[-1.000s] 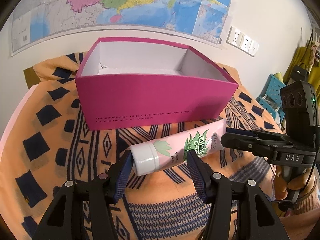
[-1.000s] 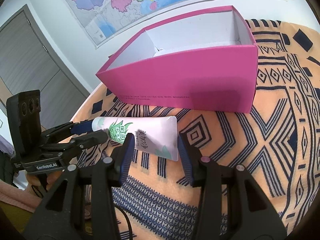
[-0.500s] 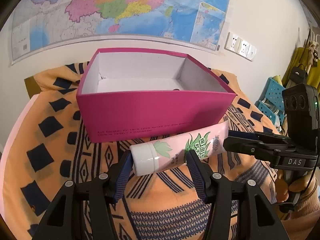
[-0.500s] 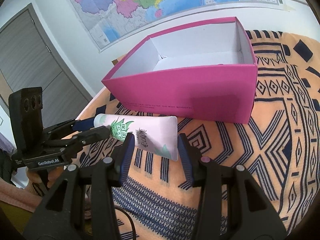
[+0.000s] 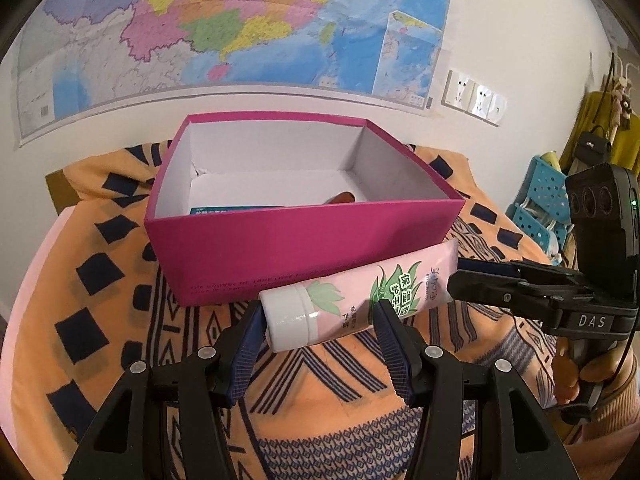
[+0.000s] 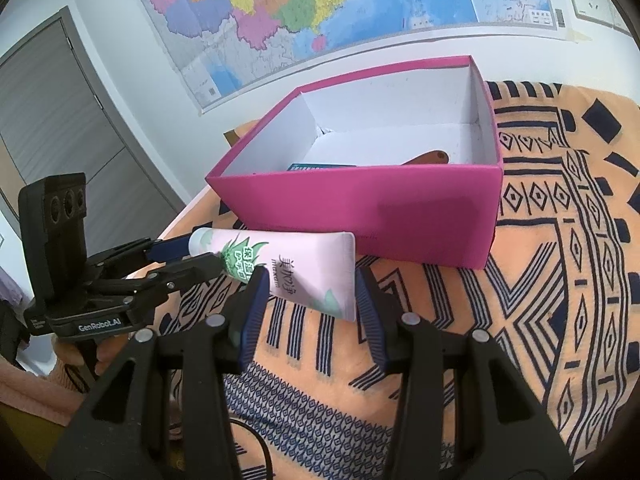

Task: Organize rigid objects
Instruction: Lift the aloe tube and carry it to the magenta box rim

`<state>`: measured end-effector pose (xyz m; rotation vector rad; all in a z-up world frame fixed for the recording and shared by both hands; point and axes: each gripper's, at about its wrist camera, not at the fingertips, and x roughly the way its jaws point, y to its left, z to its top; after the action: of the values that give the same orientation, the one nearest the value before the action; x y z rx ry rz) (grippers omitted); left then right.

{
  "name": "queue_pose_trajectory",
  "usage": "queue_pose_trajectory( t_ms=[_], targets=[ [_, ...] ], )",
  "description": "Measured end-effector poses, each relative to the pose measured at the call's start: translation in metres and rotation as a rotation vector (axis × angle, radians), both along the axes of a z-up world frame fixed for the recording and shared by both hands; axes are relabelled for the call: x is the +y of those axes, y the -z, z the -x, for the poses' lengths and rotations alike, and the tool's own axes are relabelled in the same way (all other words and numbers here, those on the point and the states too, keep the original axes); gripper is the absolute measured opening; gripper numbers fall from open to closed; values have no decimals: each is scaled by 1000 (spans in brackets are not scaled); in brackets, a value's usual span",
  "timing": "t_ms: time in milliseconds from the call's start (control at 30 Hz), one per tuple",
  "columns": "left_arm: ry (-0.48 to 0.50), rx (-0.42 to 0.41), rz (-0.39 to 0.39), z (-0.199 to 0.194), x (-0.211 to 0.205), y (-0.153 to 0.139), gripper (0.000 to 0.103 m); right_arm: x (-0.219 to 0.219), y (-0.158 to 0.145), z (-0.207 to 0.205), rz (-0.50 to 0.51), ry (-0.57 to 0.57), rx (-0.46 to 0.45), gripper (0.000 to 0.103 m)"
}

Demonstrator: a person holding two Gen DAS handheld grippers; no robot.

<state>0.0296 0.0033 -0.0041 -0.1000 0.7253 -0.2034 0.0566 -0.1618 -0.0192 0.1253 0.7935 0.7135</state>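
Note:
A pink hand-cream tube point(image 5: 352, 300) with a white cap hangs just in front of the magenta box point(image 5: 304, 252), clear of the cloth. My left gripper point(image 5: 320, 316) is shut on its cap end. My right gripper point(image 6: 310, 292) is shut on the flat crimped end of the tube point(image 6: 304, 272). In the left wrist view the right gripper point(image 5: 472, 280) comes in from the right. In the right wrist view the left gripper point(image 6: 188, 258) comes in from the left. The box point(image 6: 360, 216) is open on top. A teal-edged item point(image 5: 224, 210) and a brown object point(image 6: 428, 158) lie inside.
An orange cloth point(image 5: 100, 320) with dark blue patterns covers the table. On the wall behind hangs a map point(image 5: 240, 20), with sockets point(image 5: 474, 98) to its right. Blue baskets point(image 5: 540, 200) stand at the far right. A grey door point(image 6: 48, 120) is at the left.
Both grippers have risen with the tube between them. The tube has left the cloth, and more of the box's inside shows now.

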Motion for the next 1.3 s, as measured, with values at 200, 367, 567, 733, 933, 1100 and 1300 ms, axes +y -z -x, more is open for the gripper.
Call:
queue_pose_trajectory(
  t_ms=[200, 367, 567, 733, 933, 1100, 1300],
  targets=[
    [6, -9, -3, -2, -1, -2, 56, -3, -3, 0, 2, 3, -11, 47],
    [10, -15, -2, -3, -2, -4, 56, -4, -6, 1, 4, 5, -20, 47],
    [12, -24, -2, -4, -3, -7, 56, -4, -10, 0, 5, 7, -30, 47],
    [14, -35, -5, -5, -4, -10, 56, -5, -12, 0, 9, 7, -40, 47],
    [16, -42, -5, -6, -5, -13, 56, -6, -15, 0, 11, 11, -50, 47],
    [18, -49, -9, -7, -6, -15, 56, -7, -17, 0, 12, 12, -55, 47],
    [20, -59, -10, -9, -6, -17, 56, -7, -20, 1, 14, 15, -65, 47]
  ],
)
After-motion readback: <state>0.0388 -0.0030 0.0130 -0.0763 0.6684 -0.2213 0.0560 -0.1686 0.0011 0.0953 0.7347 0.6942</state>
